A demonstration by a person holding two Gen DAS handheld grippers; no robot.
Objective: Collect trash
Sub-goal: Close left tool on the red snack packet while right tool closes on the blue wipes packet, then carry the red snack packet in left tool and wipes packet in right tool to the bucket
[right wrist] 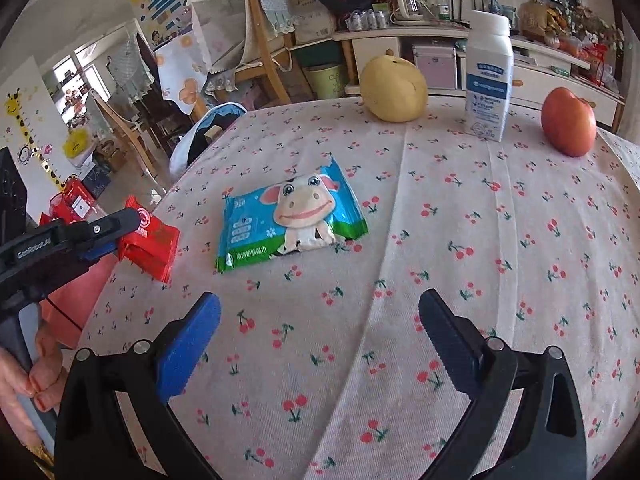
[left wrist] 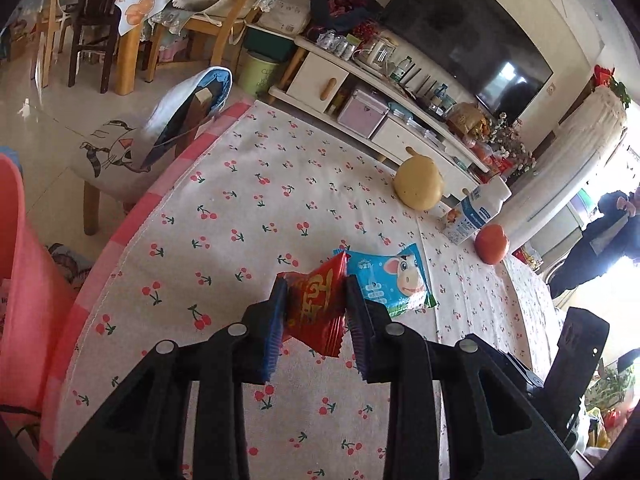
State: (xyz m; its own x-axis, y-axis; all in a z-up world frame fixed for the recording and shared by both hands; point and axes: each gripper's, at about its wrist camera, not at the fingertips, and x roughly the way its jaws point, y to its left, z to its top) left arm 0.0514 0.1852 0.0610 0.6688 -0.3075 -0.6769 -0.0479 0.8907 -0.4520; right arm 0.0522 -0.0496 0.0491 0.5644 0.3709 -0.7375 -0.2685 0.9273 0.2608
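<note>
- Cherry-print cloth (left wrist: 280, 184) covers the table, pink-checked along its border, in a living room with a dark television (left wrist: 472, 36) on the wall above a cluttered white cabinet (left wrist: 360, 92).
- Left wrist view: the left gripper (left wrist: 316, 304) is clamped on a red snack wrapper (left wrist: 316, 308), its blue-padded fingers (left wrist: 276, 320) pressing both sides of the packet, which stands tilted above the cloth.
- Just beyond the fingertips and slightly to their right, a blue wet-wipe packet (left wrist: 396, 280) with a cartoon cow lies flat, looking as if it touches the red wrapper's far corner.
- Further ahead to the right stand a yellow pear-like fruit (left wrist: 418, 184), a white bottle (left wrist: 476, 208) and a red apple (left wrist: 493, 245), all well apart from the gripper.
- A pink bin (left wrist: 24, 280) sits off the table edge on the gripper's left; a chair with a cat-print cushion (left wrist: 116, 152) stands beyond it.
- Right wrist view: the right gripper (right wrist: 320, 320) hovers over bare cloth with its fingers spread wide and nothing between them.
- Straight ahead of it, apart from both fingertips, lies the wet-wipe packet (right wrist: 292, 216).
- Off to its left, the left gripper (right wrist: 116, 232) holds the red wrapper (right wrist: 150, 244) near the table edge, a hand (right wrist: 28, 376) wrapped around its handle.
- Fruit (right wrist: 394, 90), bottle (right wrist: 489, 76) and apple (right wrist: 568, 122) line the far side.
</note>
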